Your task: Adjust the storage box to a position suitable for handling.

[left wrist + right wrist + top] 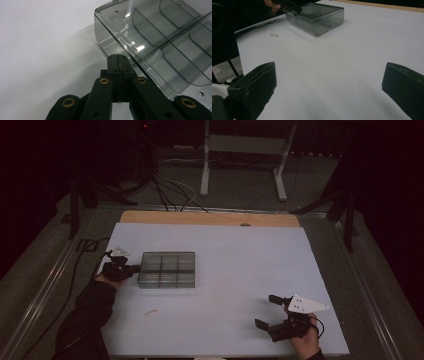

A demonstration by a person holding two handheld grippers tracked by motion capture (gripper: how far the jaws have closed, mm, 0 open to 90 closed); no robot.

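A smoky clear plastic box (167,269) with several compartments lies on the left part of the white table (240,265). My left gripper (134,269) sits at the box's left side. In the left gripper view its jaws are pressed together, the left gripper (117,58) tip right beside the box (160,40) wall, with nothing seen between them. My right gripper (266,311) rests near the table's front right, jaws spread wide and empty. The right gripper view looks between them, right gripper (329,82), across bare table to the box (317,17) and the left gripper (292,6).
A small pale object (150,311) lies on the table in front of the box, also the small object (274,35) in the right gripper view. A wooden strip (210,217) runs along the table's far edge. Cables and a metal stand (245,150) sit on the floor beyond.
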